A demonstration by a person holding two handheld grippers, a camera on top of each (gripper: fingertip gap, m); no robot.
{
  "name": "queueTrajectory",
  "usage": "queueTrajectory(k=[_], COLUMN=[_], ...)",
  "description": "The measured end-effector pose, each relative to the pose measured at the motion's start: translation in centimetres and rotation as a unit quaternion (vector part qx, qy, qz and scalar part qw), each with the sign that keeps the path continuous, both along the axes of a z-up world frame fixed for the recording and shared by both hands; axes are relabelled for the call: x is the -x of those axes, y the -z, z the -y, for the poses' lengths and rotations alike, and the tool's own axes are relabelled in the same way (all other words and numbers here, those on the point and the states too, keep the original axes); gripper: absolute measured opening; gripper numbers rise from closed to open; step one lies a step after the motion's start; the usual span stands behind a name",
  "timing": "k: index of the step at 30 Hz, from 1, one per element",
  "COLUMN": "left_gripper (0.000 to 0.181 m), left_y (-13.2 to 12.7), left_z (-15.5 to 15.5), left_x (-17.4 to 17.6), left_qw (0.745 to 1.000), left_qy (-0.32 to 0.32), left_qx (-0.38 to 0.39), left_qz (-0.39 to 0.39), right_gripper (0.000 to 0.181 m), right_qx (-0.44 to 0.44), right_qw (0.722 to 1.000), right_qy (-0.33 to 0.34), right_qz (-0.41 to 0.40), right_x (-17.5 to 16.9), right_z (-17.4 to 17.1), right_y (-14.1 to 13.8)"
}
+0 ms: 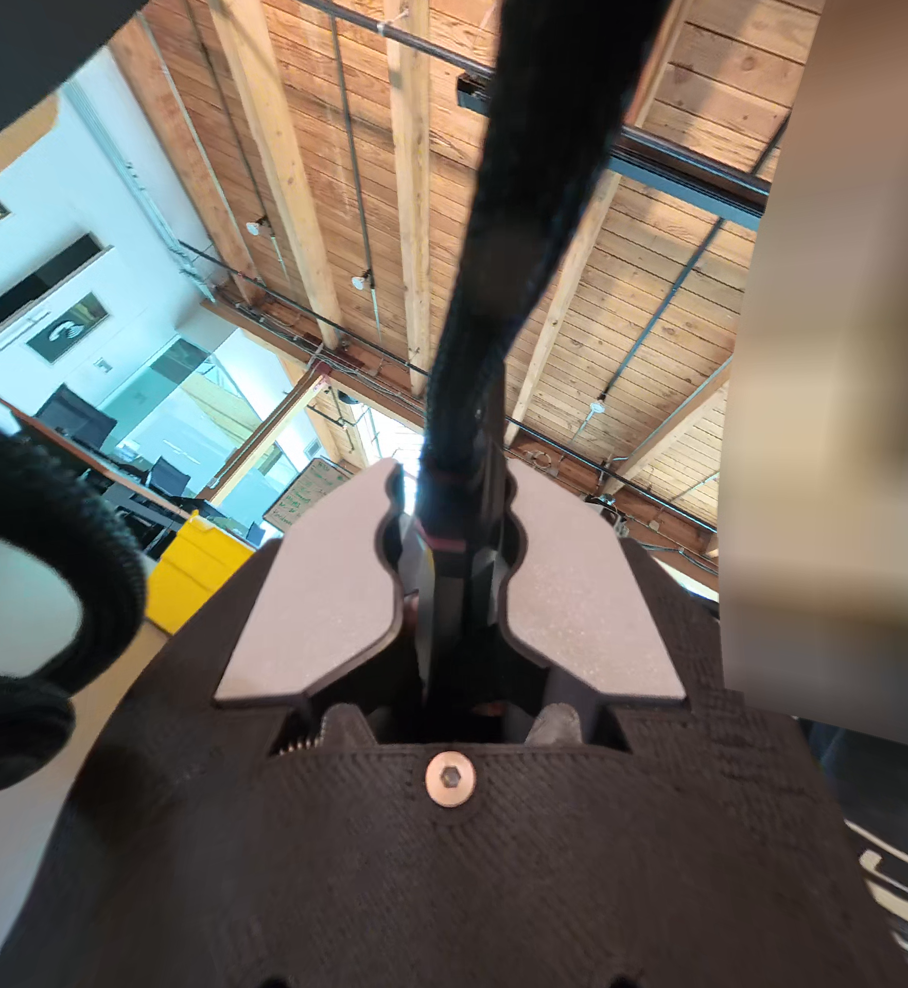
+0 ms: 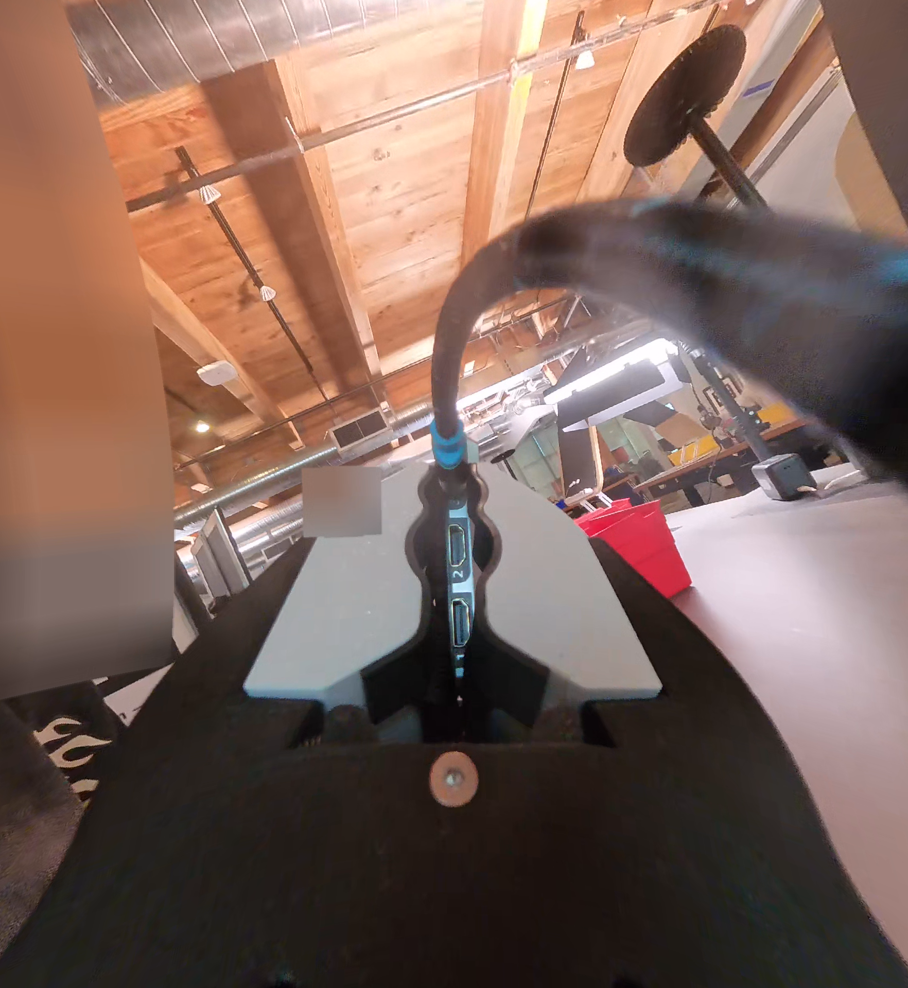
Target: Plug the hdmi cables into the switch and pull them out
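My left gripper (image 1: 454, 481) is shut on the plug of a black braided HDMI cable (image 1: 500, 278). The plug (image 1: 449, 566) has a dark red band and stands between the grey pads (image 1: 323, 588). The cable runs up and out of the top of the left wrist view. My right gripper (image 2: 454, 481) is shut on the HDMI switch (image 2: 461, 588), a thin black and silver box seen edge-on. Two empty HDMI ports (image 2: 458, 545) face the camera. A black braided cable with a blue collar (image 2: 447, 444) leaves the switch's far end and arches to the right.
Both views tilt up at a wooden beam ceiling (image 1: 441, 160). A loop of black braided cable (image 1: 67, 561) hangs at the left. A yellow bin (image 1: 195, 566) and a red bin (image 2: 636, 540) stand on the pale table (image 2: 789, 615).
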State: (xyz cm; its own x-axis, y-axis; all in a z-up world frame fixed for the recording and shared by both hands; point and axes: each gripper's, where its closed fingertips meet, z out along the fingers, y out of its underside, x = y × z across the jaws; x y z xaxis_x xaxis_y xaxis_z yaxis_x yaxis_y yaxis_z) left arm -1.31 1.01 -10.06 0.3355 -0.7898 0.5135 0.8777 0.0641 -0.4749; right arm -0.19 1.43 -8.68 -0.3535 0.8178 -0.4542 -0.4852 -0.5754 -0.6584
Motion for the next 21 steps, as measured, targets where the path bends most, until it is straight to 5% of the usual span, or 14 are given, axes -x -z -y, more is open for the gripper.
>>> queueTrajectory(k=[21], left_gripper=[0.023], left_y=[0.6], left_z=[-0.6], left_x=[-0.1], left_qw=[1.0], left_qy=[-0.007], left_qx=[0.021], left_qz=[-0.001], right_gripper=[0.011], right_qx=[0.045], right_qw=[0.999], right_qy=[0.005], right_qz=[-0.023], right_x=[0.2], right_z=[-1.1], right_y=[0.7])
